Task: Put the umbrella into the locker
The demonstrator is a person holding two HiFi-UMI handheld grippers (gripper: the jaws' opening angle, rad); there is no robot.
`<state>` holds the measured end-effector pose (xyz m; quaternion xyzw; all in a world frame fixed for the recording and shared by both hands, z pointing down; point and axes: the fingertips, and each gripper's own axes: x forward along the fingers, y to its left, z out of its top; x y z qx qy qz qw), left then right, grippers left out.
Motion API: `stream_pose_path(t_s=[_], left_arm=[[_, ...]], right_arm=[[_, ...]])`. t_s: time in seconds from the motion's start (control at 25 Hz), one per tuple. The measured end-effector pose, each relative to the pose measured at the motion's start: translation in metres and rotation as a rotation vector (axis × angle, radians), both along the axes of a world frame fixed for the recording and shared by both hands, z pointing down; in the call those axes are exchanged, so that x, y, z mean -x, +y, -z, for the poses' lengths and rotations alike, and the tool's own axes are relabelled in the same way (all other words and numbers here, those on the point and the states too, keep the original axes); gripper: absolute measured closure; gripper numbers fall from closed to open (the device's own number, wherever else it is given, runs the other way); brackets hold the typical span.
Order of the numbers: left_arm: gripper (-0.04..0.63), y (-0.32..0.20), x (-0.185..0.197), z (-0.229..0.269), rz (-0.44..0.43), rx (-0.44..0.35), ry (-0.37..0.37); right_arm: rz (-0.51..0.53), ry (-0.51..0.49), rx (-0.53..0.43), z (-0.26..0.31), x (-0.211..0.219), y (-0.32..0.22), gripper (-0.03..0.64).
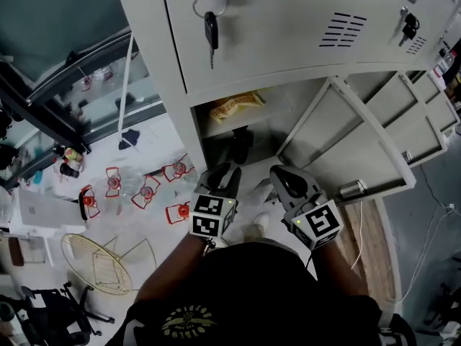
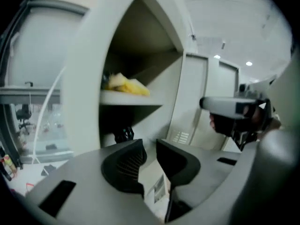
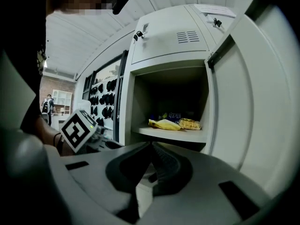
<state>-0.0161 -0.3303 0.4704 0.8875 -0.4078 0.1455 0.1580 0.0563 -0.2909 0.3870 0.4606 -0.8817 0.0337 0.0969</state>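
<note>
Left tongs (image 2: 150, 145) stand slightly parted, empty; right tongs (image 3: 151, 145) are pinched closed on nothing. We face the open locker (image 1: 155, 49).

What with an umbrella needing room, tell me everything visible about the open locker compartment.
The open locker compartment is pale grey painted metal, shadowed inside. A shelf divides it; yellow snack packets lie on that shelf, and a dark item, unclear what, stands beneath. Its door is swung wide to the right, ribbed on its inner face.

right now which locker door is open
The lower door, swung out to the right off the compartment holding a yellow snack bag; the door above, key hanging, is shut.
</note>
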Motion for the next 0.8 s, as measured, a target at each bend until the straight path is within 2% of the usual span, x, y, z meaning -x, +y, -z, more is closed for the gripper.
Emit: stream_pose_path(t_s=[0.2, 0.52, 0.6, 0.8], left_arm=[[0.547, 0.01, 0.043, 0.067, 0.076, -0.207, 0.006], [0.572, 0.043, 0.107, 0.159, 0.178, -0.454, 0.028], [0.572, 0.047, 0.116, 0.173, 0.181, -0.479, 0.048], [0.572, 0.049, 0.13, 0.169, 0.179, -0.45, 0.065]], right_arm=[[-0.002, 0.012, -0.077, 0.02, 0.007, 0.008, 0.588], [-0.071, 0.042, -0.16, 0.062, 0.008, 0.026, 0.589], [-0.096, 0.038, -0.172, 0.07, 0.006, 0.032, 0.589], [-0.129, 0.064, -0.136, 0.055, 0.002, 0.037, 0.589]])
